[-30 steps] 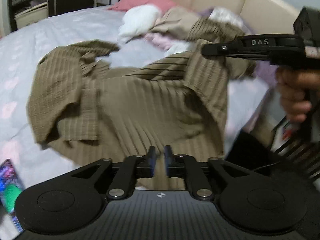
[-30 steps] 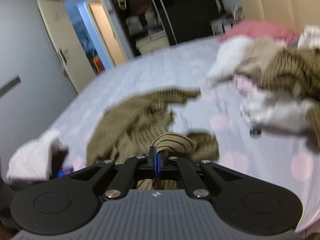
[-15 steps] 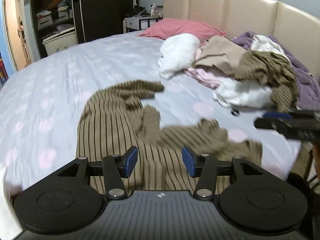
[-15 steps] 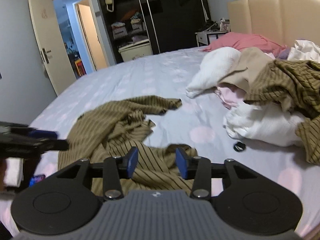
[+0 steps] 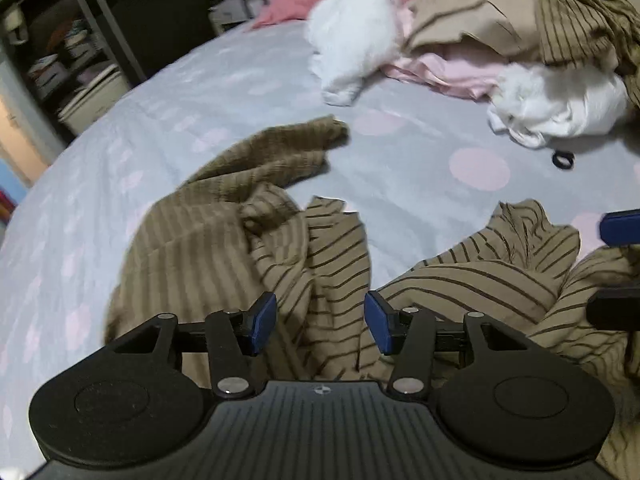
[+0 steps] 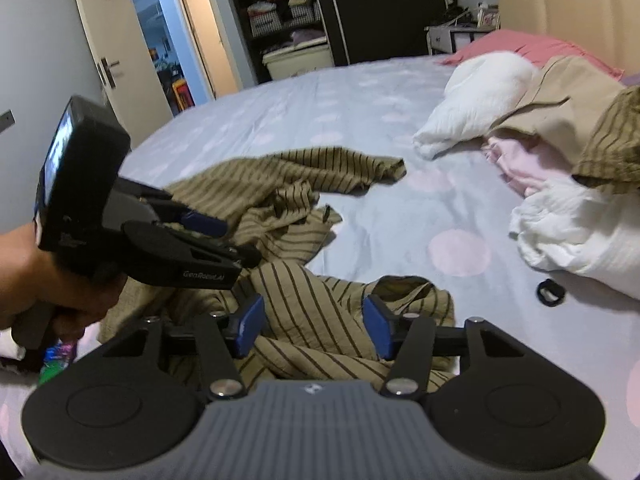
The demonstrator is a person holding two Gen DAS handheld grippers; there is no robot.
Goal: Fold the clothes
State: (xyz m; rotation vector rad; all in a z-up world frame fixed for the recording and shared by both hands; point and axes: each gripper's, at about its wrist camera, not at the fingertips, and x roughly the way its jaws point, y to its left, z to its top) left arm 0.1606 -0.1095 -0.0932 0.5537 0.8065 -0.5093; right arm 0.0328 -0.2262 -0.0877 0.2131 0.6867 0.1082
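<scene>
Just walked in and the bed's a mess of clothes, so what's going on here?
A person is folding laundry with a handheld gripper in each hand. Both the left gripper and right gripper are open above a crumpled olive striped shirt on the bed, gripping nothing. More unfolded clothes sit piled near the headboard.

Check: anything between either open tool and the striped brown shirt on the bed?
Nothing visible. The striped brown shirt lies crumpled right under the right tool and the left tool, both open. The black hair tie sits off to the side.
</scene>
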